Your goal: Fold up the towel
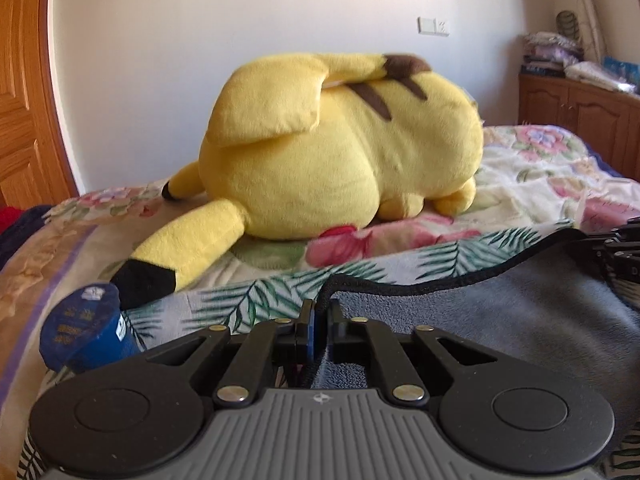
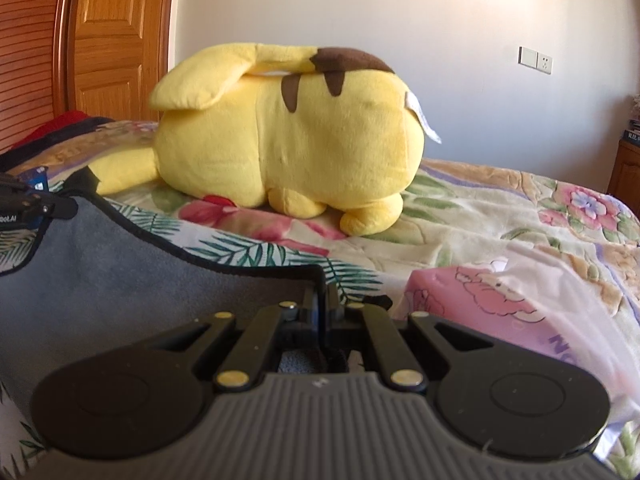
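Observation:
A grey towel [image 1: 520, 304] with a black hem lies on a palm-leaf cloth [image 1: 248, 300] on the bed. My left gripper [image 1: 321, 308] is shut on the towel's left corner, the hem pinched between the jaws. My right gripper [image 2: 322, 292] is shut on the towel's [image 2: 120, 280] right corner. The towel's edge hangs slack between the two grippers. Part of the right gripper shows at the right edge of the left wrist view [image 1: 624, 256], and part of the left gripper at the left edge of the right wrist view [image 2: 24, 204].
A big yellow Pikachu plush [image 1: 340, 148] lies on the floral bedspread [image 2: 500, 220] just behind the towel. A blue cylinder [image 1: 86, 332] lies at the left. A pink plastic pack [image 2: 520, 300] sits at the right. A wooden door [image 2: 108, 40] and cabinet [image 1: 580, 116] stand behind.

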